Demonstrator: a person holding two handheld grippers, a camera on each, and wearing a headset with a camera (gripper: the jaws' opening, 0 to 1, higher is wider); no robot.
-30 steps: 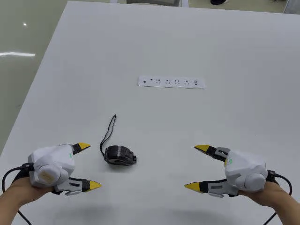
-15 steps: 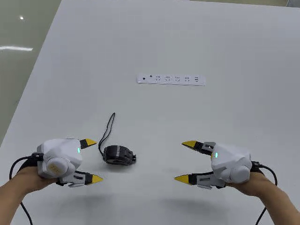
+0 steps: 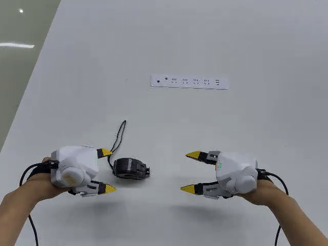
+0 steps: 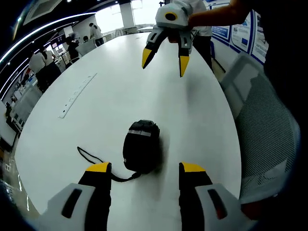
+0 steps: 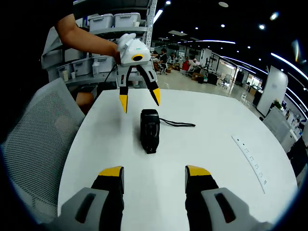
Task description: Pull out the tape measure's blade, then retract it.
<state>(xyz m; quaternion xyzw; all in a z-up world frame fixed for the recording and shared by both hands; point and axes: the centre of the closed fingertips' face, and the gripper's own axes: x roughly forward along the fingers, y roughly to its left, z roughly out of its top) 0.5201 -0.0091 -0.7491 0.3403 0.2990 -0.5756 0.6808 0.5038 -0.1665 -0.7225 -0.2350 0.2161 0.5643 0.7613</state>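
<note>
In the head view, the black tape measure point(image 3: 130, 168) is seen on the desk point(image 3: 205, 123), just beside the left hand-held gripper point(image 3: 108, 170). The right hand-held gripper point(image 3: 189, 172) is near. Both are spread wide, with nothing pinched.

In the left gripper view, it looks hard, smooth and maybe slippery, so its sides should be squeezed.

In the right gripper view, its blade end is probably faced.

Tape measure point(image 3: 130, 168) on table point(image 3: 256, 128) — power strip point(image 3: 189, 82) well behind it.
</note>
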